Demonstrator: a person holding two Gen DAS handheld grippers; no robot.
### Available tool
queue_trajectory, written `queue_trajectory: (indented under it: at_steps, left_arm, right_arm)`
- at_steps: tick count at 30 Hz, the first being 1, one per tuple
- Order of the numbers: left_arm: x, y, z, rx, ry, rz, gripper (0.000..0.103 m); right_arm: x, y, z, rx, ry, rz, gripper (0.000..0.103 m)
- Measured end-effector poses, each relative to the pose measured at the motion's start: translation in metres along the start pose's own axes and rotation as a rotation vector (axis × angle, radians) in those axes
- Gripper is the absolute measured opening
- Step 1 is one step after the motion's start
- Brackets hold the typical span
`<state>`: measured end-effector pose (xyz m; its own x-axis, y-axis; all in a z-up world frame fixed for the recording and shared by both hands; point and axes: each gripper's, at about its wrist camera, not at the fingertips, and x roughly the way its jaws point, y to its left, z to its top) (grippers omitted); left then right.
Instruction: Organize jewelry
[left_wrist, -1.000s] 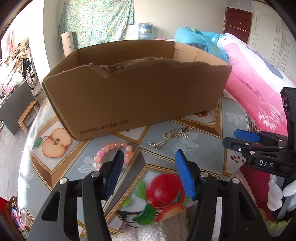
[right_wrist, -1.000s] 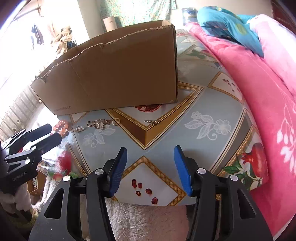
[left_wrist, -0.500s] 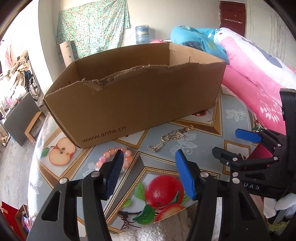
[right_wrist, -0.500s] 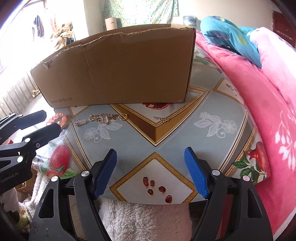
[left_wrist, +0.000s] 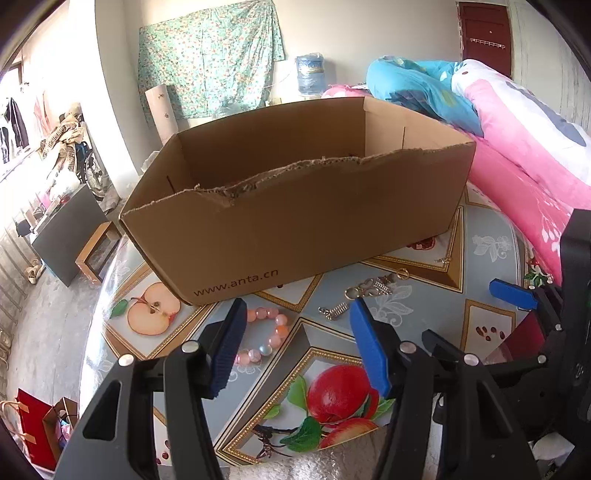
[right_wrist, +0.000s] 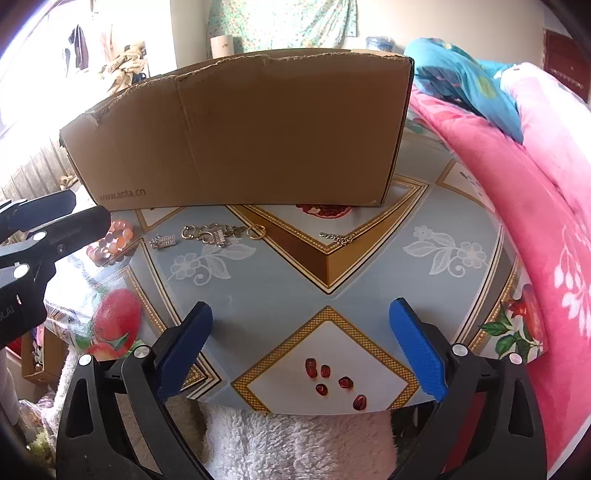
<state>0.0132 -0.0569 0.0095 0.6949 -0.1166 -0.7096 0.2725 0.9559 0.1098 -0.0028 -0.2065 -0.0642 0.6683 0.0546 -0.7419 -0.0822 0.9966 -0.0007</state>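
Loose jewelry lies on the table in front of a brown cardboard box (left_wrist: 295, 221) (right_wrist: 258, 129). A pink bead bracelet (left_wrist: 266, 336) (right_wrist: 118, 236) rests just past my left gripper (left_wrist: 298, 314), which is open and empty. To its right lie a small silver charm (left_wrist: 334, 311) (right_wrist: 164, 242), a silver chain cluster (left_wrist: 373, 288) (right_wrist: 218, 232), a gold ring (right_wrist: 256, 231) and a short chain (right_wrist: 338, 238). My right gripper (right_wrist: 301, 310) hovers over the table's near edge. Its jaws are opening wide with nothing between them.
The round table (right_wrist: 369, 266) wears a fruit-print cover. A pink blanket (right_wrist: 517, 184) rises along its right side. A white fluffy cloth (right_wrist: 295, 443) hangs below the near edge. The left gripper (right_wrist: 88, 206) shows at the right wrist view's left edge.
The right gripper's jaws have spread much wider and it has shifted so the box faces it more squarely. The left gripper has tilted a little and its gap is unchanged.
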Motion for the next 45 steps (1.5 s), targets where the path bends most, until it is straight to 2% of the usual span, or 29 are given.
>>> queue_trajectory:
  at_steps: [13, 22, 27, 30, 37, 38, 39, 41, 45]
  left_arm:
    - [0.014, -0.004, 0.025, -0.011, 0.005, 0.026, 0.056]
    - [0.009, 0.001, 0.016, -0.011, 0.001, 0.012, 0.056]
    - [0.0, 0.0, -0.003, 0.01, 0.009, -0.035, 0.056]
    - [0.002, -0.001, -0.014, 0.0, 0.037, -0.098, 0.056]
    - [0.018, 0.012, -0.013, -0.064, 0.039, -0.221, 0.054]
    - [0.022, 0.014, -0.013, -0.077, 0.048, -0.241, 0.052]
    - [0.025, 0.017, -0.014, -0.089, 0.054, -0.26, 0.05]
    - [0.031, 0.02, -0.017, -0.102, 0.064, -0.298, 0.049]
    - [0.04, 0.028, -0.026, -0.133, 0.082, -0.33, 0.049]
  right_arm:
    - [-0.002, 0.004, -0.003, 0.003, -0.001, 0.007, 0.095]
    - [-0.003, -0.003, -0.006, -0.015, -0.016, 0.037, 0.095]
    - [-0.011, -0.013, -0.01, -0.005, -0.051, 0.106, 0.095]
    - [-0.017, -0.017, -0.007, 0.001, -0.08, 0.124, 0.095]
    - [-0.032, -0.018, 0.009, 0.034, -0.137, 0.172, 0.094]
    - [-0.032, -0.018, 0.01, 0.044, -0.136, 0.177, 0.092]
    - [-0.033, -0.019, 0.012, 0.054, -0.135, 0.183, 0.084]
    - [-0.031, -0.019, 0.017, 0.05, -0.125, 0.192, 0.076]
    - [-0.024, -0.009, 0.021, 0.015, -0.085, 0.19, 0.063]
